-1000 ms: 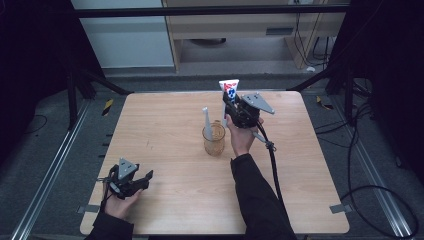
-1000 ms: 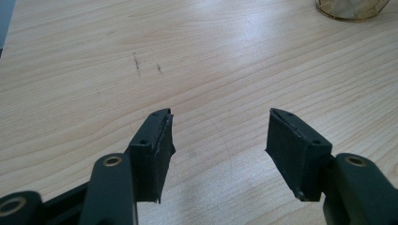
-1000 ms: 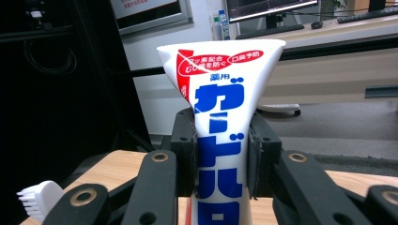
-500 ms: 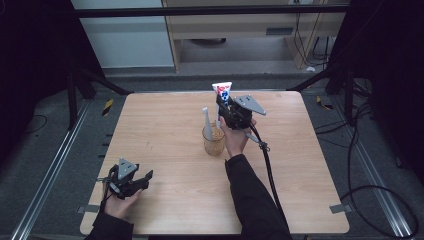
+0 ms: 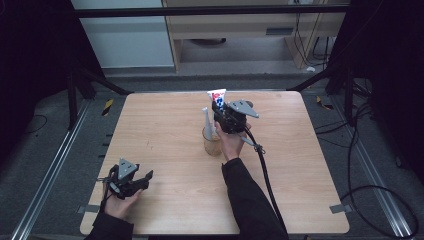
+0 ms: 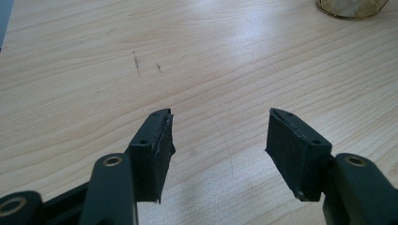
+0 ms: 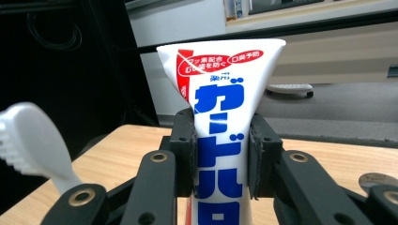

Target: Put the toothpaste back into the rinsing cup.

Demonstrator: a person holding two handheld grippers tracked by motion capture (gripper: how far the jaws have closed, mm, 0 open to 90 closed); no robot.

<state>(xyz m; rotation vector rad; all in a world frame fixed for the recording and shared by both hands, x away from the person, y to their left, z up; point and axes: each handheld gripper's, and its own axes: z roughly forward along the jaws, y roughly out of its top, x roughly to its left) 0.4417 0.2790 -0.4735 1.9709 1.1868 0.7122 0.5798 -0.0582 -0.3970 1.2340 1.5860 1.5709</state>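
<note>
1. From the high view we are seeing a light wooden table (image 5: pixel 165 130) with a person's two forearms coming in from the near edge, each hand carrying a gripper.
2. The right gripper (image 5: pixel 222 107) is hovering near the middle of the table, just beside a clear glass cup (image 5: pixel 212 142), and it is gripping a toothpaste tube (image 5: pixel 217 96) that is standing upright with its flat crimped end on top.
3. The right gripper view is giving us what the high view cannot: the two black fingers (image 7: pixel 184 154) are clenched on the tube (image 7: pixel 220 122) from both sides, and the tube is white with blue lettering and a red band.
4. That view is also showing the white toothbrush head (image 7: pixel 28 140), bristles facing left, close by the gripper.
5. In the high view the toothbrush (image 5: pixel 206 120) is standing in the cup, leaning against its rim.
6. The left gripper (image 5: pixel 145 178) is resting at the near left corner of the table, well apart from the cup.
7. The left gripper view is showing its fingers (image 6: pixel 157 150) released and spread wide over bare wood, with the cup's base (image 6: pixel 352 7) at the top edge.
8. Around the table we are seeing grey floor, dark frame rails and trailing cables.
</note>
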